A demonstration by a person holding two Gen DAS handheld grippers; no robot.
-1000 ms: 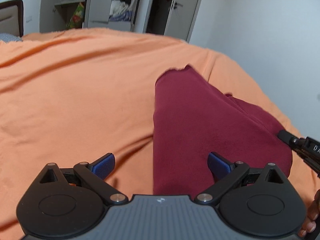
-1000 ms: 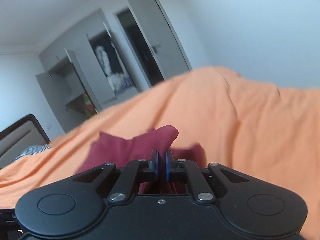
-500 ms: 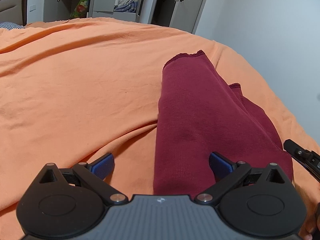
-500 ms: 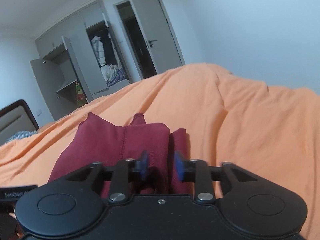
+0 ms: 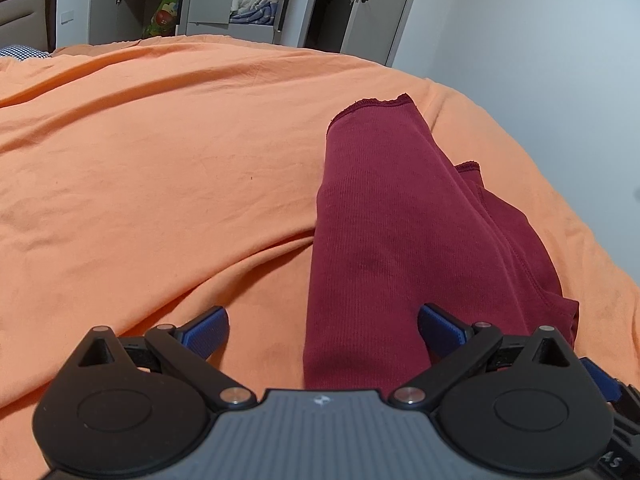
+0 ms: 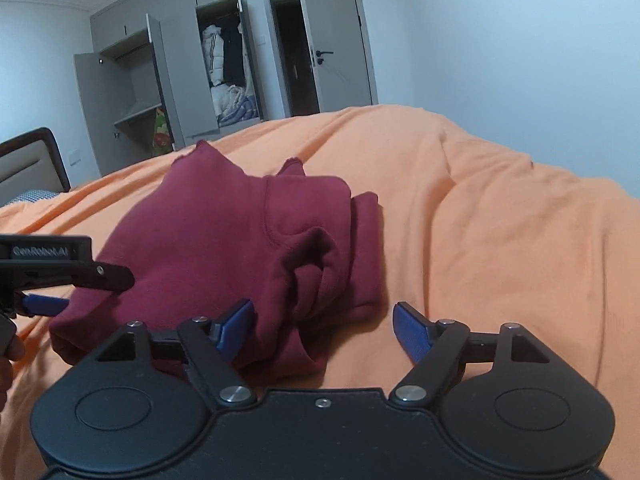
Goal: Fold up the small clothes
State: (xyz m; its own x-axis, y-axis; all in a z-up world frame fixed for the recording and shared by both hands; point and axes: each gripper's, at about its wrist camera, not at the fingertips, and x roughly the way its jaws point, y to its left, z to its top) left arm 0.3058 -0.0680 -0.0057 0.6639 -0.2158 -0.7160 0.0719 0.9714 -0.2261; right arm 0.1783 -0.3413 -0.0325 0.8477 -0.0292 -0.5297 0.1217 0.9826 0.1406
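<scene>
A dark red garment [image 5: 396, 232] lies folded lengthwise on the orange bed cover [image 5: 160, 184], with a sleeve edge peeking out on its right. My left gripper [image 5: 322, 330] is open just above the garment's near end, holding nothing. In the right wrist view the same dark red garment [image 6: 224, 240] shows a bunched fold near its front. My right gripper [image 6: 322, 330] is open, its left finger [image 6: 236, 326] over the garment's near edge, nothing between its fingers. The left gripper [image 6: 44, 280] shows at the left edge of that view.
The orange bed cover [image 6: 500, 240] spreads wide around the garment, wrinkled near it. Open wardrobes [image 6: 224, 68] and a doorway [image 6: 296, 52] stand beyond the bed. A headboard [image 6: 28, 160] is at the far left; a white wall lies to the right.
My right gripper went from shut on the garment to wide open and let the cloth drop flat. The left gripper stayed open and drew back slightly.
</scene>
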